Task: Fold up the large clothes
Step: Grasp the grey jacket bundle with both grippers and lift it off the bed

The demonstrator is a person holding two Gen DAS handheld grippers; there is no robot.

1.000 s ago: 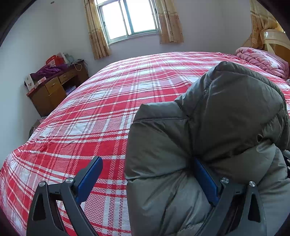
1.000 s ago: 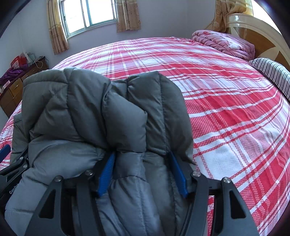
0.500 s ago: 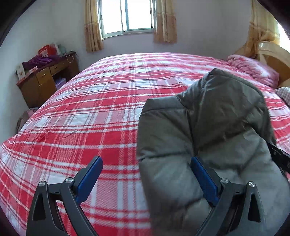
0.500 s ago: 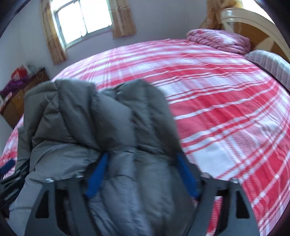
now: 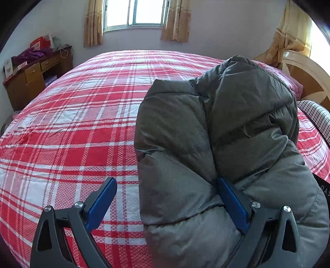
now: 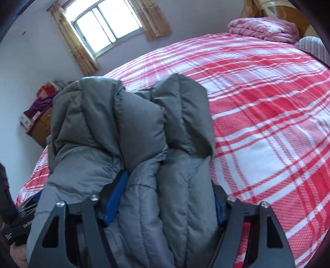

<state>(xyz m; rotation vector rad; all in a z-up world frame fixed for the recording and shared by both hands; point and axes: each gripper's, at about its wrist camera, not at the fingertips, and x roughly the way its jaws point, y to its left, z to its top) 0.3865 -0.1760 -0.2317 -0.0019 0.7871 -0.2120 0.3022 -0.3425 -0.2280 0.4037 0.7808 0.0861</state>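
On the bed: a grey puffer jacket (image 5: pixel 216 144) is lying bunched in thick folds on the red-and-white plaid bedspread (image 5: pixel 72 134), toward the near edge.
Left gripper (image 5: pixel 167 202): its jaws are standing wide apart; the right blue pad (image 5: pixel 232 206) is pressing into a crease of the jacket, the left pad (image 5: pixel 101 203) is hanging free over the bedspread, so nothing is being clamped.
Right gripper (image 6: pixel 165 198): its jaws are closing, a thick roll of the jacket is sitting between the two blue pads (image 6: pixel 115 198) and touching both.
Beyond: a folded pink quilt (image 6: pixel 266 28) is lying near the headboard (image 5: pixel 305 76); a wooden dresser (image 5: pixel 35 80) is standing by the wall under the window (image 5: pixel 134 12).
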